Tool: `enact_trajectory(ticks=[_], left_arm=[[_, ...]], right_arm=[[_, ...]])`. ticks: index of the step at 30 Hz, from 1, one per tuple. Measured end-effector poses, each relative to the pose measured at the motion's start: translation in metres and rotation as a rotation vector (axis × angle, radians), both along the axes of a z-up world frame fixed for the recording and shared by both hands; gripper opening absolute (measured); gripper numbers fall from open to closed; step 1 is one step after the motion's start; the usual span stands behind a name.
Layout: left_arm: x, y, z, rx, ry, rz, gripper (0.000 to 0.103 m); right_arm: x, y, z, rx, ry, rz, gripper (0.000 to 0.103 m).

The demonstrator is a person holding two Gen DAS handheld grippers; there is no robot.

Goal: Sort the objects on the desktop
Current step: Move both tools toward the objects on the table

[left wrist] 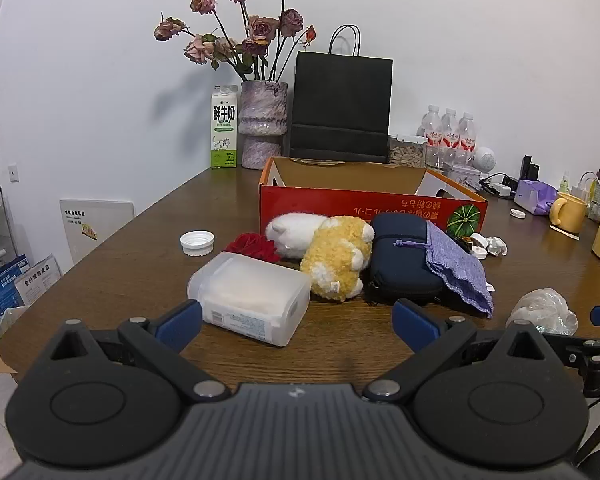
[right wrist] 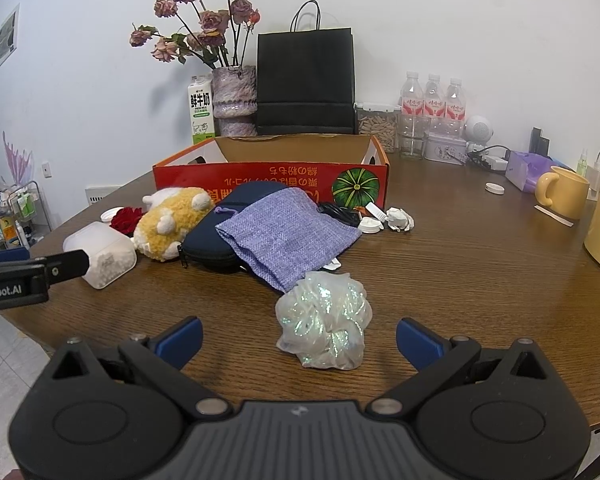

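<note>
My left tool (left wrist: 296, 322) stands wide with nothing between its blue pads; bare wood lies under it up to the table's (left wrist: 112, 280) near edge. My right tool (right wrist: 298, 338) is just as wide and holds nothing, though the shiny crumpled bag (right wrist: 324, 320) sits on the table between its fingertips, untouched.

On the left the table edge runs diagonally back to the wall, with floor and a wire rack beyond. To the right of the clutter is a broad open stretch of wood, reaching to a yellow mug (right wrist: 564, 196) and a tall yellow jug at the frame edge.

The things to sort lie in a band before the red box (left wrist: 364, 204), whose top is open and whose long side faces me. The clear tub (left wrist: 252, 296) lies on its side, long axis slanting from far left to near right, its near end just ahead of my left tool's left pad. Behind it is a red flower (left wrist: 252, 246), and beside it a plush (left wrist: 332, 256) lying down. A dark case (left wrist: 404, 256) touches the plush; a purple pouch (right wrist: 288, 236) drapes over the case's right end, drawstring mouth toward the box. A white cap (left wrist: 197, 242) sits apart at the left.

The table is dark brown wood; the walls are plain white, with a vase of dried roses (left wrist: 262, 124), a milk carton (left wrist: 224, 128) and a black bag (left wrist: 342, 108) at the back.
</note>
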State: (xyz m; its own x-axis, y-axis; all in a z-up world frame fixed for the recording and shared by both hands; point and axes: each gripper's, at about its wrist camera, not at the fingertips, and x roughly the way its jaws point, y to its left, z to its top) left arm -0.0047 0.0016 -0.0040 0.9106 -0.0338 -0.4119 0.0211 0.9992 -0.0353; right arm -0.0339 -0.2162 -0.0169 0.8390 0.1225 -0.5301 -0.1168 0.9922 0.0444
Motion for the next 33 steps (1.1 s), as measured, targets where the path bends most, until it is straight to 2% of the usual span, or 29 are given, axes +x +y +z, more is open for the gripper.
enact_trajectory(ticks=[33], left_arm=[[-0.0004, -0.0021, 0.0021, 0.004, -0.002, -0.006, 0.103]], right_arm=[[-0.0005, 0.0001, 0.0009, 0.001, -0.003, 0.001, 0.103]])
